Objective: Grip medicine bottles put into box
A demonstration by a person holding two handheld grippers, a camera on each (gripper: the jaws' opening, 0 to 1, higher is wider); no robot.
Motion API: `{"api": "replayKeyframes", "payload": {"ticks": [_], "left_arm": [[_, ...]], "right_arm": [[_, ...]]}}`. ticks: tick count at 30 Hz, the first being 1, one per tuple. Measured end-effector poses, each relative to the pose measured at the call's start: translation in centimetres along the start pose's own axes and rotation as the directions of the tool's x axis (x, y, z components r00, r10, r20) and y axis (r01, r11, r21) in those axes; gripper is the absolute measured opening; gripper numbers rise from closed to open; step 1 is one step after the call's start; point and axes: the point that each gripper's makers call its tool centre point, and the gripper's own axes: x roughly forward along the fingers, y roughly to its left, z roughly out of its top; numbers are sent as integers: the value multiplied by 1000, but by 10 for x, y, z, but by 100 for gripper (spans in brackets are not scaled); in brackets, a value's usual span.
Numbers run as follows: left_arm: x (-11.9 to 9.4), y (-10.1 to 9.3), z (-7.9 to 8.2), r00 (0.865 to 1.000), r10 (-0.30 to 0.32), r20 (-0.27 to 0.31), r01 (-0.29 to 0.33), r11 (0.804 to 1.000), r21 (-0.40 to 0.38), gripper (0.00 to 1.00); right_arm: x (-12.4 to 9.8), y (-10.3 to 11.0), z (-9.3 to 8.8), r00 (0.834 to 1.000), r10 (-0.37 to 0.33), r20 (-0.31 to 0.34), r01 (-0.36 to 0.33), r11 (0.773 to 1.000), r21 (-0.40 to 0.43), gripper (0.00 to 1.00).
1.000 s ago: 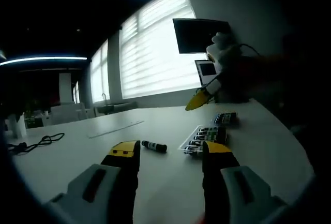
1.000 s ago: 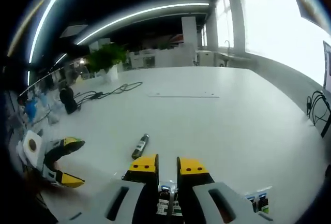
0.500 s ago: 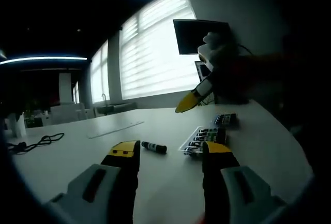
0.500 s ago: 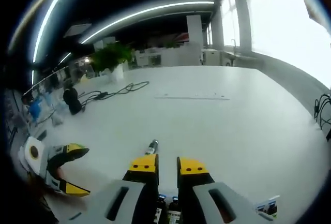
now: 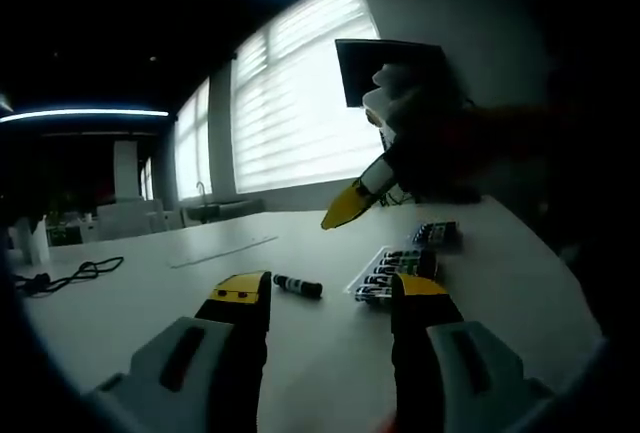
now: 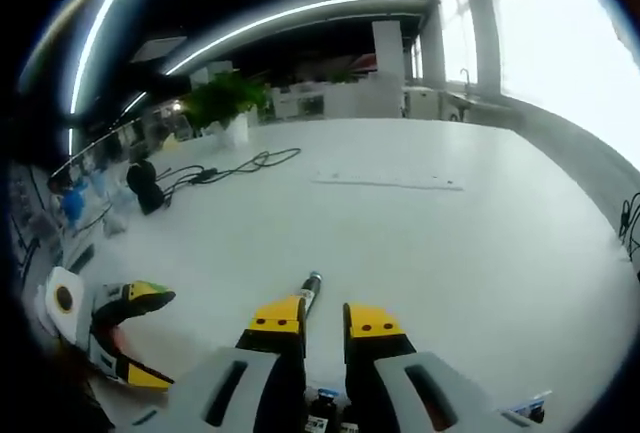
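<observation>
A dark medicine bottle (image 5: 298, 284) lies on its side on the white table (image 5: 200, 283), just past my left gripper (image 5: 330, 293), which stands open over the table with nothing between its fingers. To the right sits a flat box (image 5: 393, 266) holding several bottles. My right gripper (image 5: 343, 208), held by a gloved hand (image 5: 395, 93), hangs above the table beyond the box. In the right gripper view my right gripper (image 6: 325, 315) has its jaws almost together with nothing between them, the lying bottle (image 6: 310, 288) just ahead. The box (image 6: 325, 421) shows below it. My left gripper (image 6: 150, 338) is at the lower left.
A small second box (image 5: 437, 232) lies behind the bottle box. A thin strip (image 6: 385, 181) lies on the table (image 6: 420, 243). Cables (image 6: 235, 166), a dark object (image 6: 145, 186) and a potted plant (image 6: 225, 103) are at the far side. A monitor (image 5: 385, 68) stands by the window.
My right gripper has risen off the box and moved towards the lying bottle, with its jaws unchanged. My left gripper has stayed where it was.
</observation>
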Motion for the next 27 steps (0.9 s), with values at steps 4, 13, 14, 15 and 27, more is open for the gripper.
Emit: {"api": "replayKeyframes", "payload": {"ticks": [4,13,14,15,27], "left_arm": [[0,0,0,1000,0,1,0,1000,-1,41],[0,1,2,1000,4,7,-4,1000,4,41],[-1,1,2,1000,6,8,-6,1000,2,41],[-1,2,2,1000,6,11,-6,1000,-1,41],[-1,1,4,1000,-1,22,1,1000,-8,41]], "right_arm": [[4,3,1,1000,6,-4,-6,1000,0,10],[15,9,-7,999,10,-47,-12,1000,-29,12],[18,10,-9,999,13,-53,-15,999,-29,12],[24,10,-11,998,17,-69,-19,999,-31,12],[58,28,-11,990,48,-131,-50,999,-15,13]]}}
